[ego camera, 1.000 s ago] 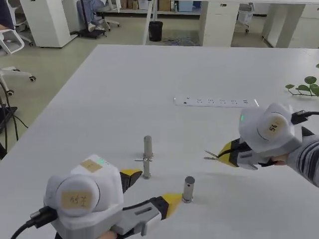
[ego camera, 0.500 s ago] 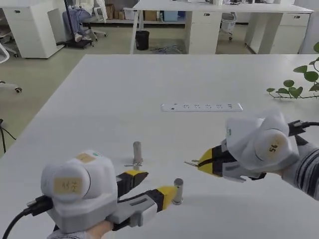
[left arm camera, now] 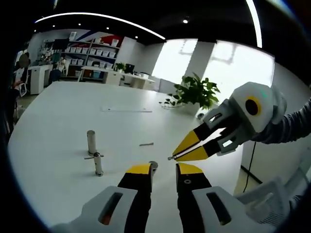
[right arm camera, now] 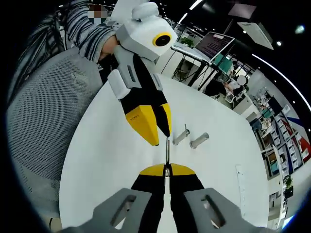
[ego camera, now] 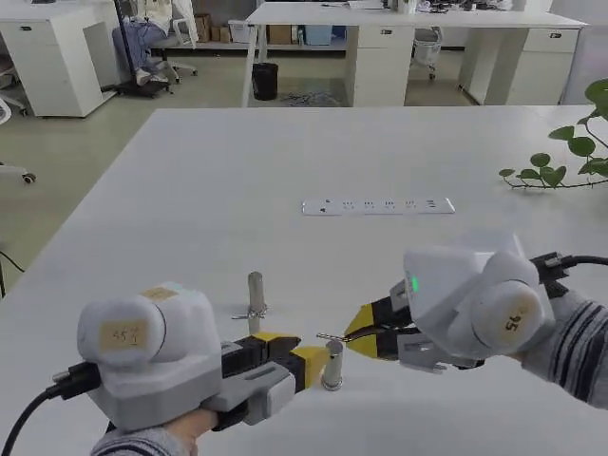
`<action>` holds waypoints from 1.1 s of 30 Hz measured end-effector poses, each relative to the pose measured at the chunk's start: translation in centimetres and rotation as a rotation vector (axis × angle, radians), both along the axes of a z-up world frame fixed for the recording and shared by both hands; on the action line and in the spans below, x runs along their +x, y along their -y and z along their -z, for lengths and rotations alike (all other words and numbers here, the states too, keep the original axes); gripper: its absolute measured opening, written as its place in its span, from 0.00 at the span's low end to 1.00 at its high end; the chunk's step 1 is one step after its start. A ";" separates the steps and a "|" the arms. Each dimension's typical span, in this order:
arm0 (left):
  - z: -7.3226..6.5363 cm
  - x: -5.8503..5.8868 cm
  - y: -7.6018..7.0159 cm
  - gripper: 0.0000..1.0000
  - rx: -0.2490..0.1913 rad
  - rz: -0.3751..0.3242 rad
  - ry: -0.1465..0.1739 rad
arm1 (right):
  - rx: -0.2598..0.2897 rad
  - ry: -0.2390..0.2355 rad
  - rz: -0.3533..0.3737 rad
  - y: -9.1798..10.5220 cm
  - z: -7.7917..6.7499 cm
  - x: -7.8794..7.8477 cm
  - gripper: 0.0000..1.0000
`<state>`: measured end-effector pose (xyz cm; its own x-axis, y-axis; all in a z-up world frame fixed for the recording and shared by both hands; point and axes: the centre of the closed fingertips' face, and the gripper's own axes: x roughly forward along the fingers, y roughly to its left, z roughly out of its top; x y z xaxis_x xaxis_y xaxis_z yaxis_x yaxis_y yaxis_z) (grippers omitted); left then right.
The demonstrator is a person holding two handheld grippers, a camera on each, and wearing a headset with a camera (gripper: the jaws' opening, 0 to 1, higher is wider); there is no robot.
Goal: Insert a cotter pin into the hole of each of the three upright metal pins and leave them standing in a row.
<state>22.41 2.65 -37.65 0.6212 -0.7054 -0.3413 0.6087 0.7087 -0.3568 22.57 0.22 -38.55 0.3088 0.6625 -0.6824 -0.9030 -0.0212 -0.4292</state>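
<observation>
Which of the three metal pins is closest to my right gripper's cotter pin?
The lone metal pin at the left gripper's yellow tips, right by the cotter pin; the other two pins stand together farther left.

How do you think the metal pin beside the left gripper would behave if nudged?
The metal pin stands tall on a small base, so it probably tips easily. Being round, it would likely roll once down.
</observation>
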 end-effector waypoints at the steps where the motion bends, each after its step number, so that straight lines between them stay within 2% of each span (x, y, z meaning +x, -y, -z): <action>1: -0.1 0.0 0.0 0.15 -0.007 -0.002 -0.001 | 0.002 -0.002 -0.001 -0.1 0.0 -0.1 0.00; 7: -0.6 0.0 0.5 0.08 -0.052 0.004 -0.006 | 0.024 -0.015 -0.012 -0.7 -0.1 -0.6 0.00; 12: -0.6 -0.2 0.7 0.01 -0.061 0.008 -0.013 | 0.047 -0.018 -0.011 -1.2 -0.5 -0.8 0.00; 16: -0.8 -0.3 0.8 0.00 -0.074 0.014 -0.008 | 0.046 -0.016 -0.010 -1.2 -0.5 -0.7 0.00; 19: -0.9 -0.5 0.8 0.00 -0.058 0.033 0.015 | 0.057 -0.038 0.002 -1.3 -0.5 -0.9 0.00; 22: -0.9 -0.8 1.1 0.00 -0.020 0.069 0.065 | 0.066 -0.048 0.005 -1.2 -0.5 -1.0 0.00; 24: -0.8 -1.0 1.2 0.00 -0.007 0.088 0.076 | 0.060 -0.065 0.005 -1.1 -0.3 -1.2 0.00; 28: -0.8 -1.3 1.2 0.00 0.033 0.137 0.122 | 0.056 -0.080 0.004 -0.9 -0.1 -1.5 0.00; 31: -1.1 -1.7 1.5 0.00 0.060 0.192 0.171 | 0.054 -0.103 0.005 -0.6 0.1 -1.5 0.00; 32: -1.2 -1.8 1.6 0.00 0.065 0.200 0.178 | 0.053 -0.107 0.005 -0.5 0.1 -1.6 0.00; 33: -1.2 -2.0 1.7 0.00 0.085 0.227 0.199 | 0.054 -0.112 0.002 -0.4 0.1 -1.6 0.01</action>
